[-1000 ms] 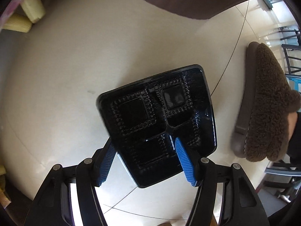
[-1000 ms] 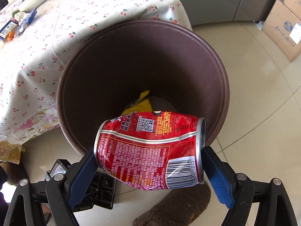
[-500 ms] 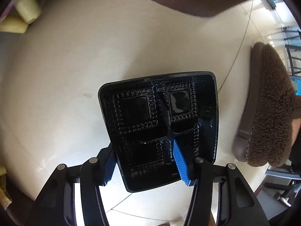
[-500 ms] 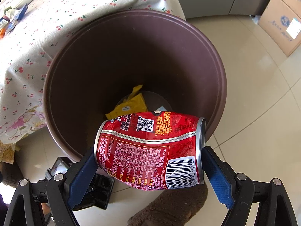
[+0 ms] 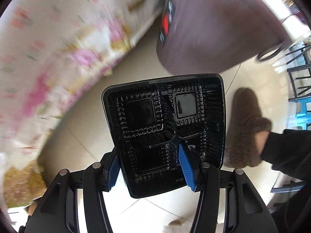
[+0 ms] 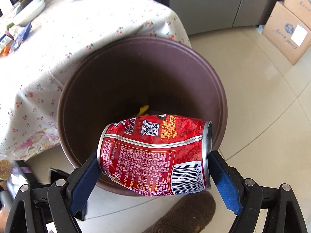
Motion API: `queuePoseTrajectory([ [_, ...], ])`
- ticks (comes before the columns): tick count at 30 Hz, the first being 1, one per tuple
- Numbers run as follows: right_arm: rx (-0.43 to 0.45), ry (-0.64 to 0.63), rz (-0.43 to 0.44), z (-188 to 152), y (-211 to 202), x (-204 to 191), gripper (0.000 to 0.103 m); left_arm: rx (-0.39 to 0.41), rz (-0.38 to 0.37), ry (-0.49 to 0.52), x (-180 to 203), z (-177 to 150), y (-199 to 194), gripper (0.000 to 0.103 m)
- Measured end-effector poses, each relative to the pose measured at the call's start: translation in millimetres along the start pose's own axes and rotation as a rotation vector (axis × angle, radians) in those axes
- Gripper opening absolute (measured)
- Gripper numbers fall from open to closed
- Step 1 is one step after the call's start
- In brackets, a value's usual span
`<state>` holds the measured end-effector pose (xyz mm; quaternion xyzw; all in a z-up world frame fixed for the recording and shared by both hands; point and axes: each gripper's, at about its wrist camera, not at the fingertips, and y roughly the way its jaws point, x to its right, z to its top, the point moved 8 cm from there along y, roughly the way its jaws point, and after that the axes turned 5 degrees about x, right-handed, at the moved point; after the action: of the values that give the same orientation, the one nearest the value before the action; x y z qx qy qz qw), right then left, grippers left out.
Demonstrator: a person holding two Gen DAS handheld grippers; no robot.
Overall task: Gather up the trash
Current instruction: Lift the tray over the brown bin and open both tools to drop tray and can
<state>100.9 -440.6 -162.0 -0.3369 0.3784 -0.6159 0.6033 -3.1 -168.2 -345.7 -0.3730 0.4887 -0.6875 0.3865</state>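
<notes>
In the left wrist view, a floral white tablecloth [image 5: 58, 62] is hanging blurred down the left side, its hem ending above a strip of pale tiled floor [image 5: 81, 136] that is running open between the cloth and the black moulded plastic tray with three square compartments [image 5: 165, 128]. The left gripper [image 5: 149, 167] is gripping this tray at its near end, one blue ribbed finger [image 5: 113, 169] lying against the outer left edge and the other sitting inside against a divider, about half spread. Above the tray's far rim the round dark-brown plastic bin [image 5: 213, 29] is looming, its wall near the tray, and a brown fleecy slipper [image 5: 246, 128] is standing just beside the tray's right edge. In the right wrist view, the cloth-covered worktop [image 6: 68, 44] is filling the left, its edge touching the bin's [image 6: 217, 89] far-left rim. The right gripper [image 6: 155, 176] is holding a dented red drinks can [image 6: 155, 155] sideways, fingers spread wide and pressing both ends, hanging over the bin's near rim above its open mouth; yellow litter [image 6: 143, 109] is lying at the bottom. Clear floor is stretching right toward a cardboard box [image 6: 287, 29].
</notes>
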Motion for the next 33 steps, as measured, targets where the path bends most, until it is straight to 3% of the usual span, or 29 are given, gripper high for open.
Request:
queuePoseTrajectory([
  [4, 0.014, 0.014, 0.000, 4, -3, 0, 0.090, 0.078, 0.018, -0.017, 0, 14, -52, 0.057],
  [8, 0.014, 0.033, -0.007, 7, -1, 6, 0.091, 0.173, 0.003, -0.024, 9, 59, -110, 0.058],
  [16, 0.038, 0.108, 0.006, 14, -8, 22, 0.093, 0.266, 0.001, 0.018, 42, 115, -165, 0.058],
  [27, 0.098, 0.201, 0.017, 19, -40, 53, 0.094, 0.284, 0.015, 0.078, 80, 190, -170, 0.059],
  [33, 0.121, 0.243, 0.021, 21, -49, 65, 0.095, 0.283, -0.060, 0.060, 81, 239, -148, 0.066],
])
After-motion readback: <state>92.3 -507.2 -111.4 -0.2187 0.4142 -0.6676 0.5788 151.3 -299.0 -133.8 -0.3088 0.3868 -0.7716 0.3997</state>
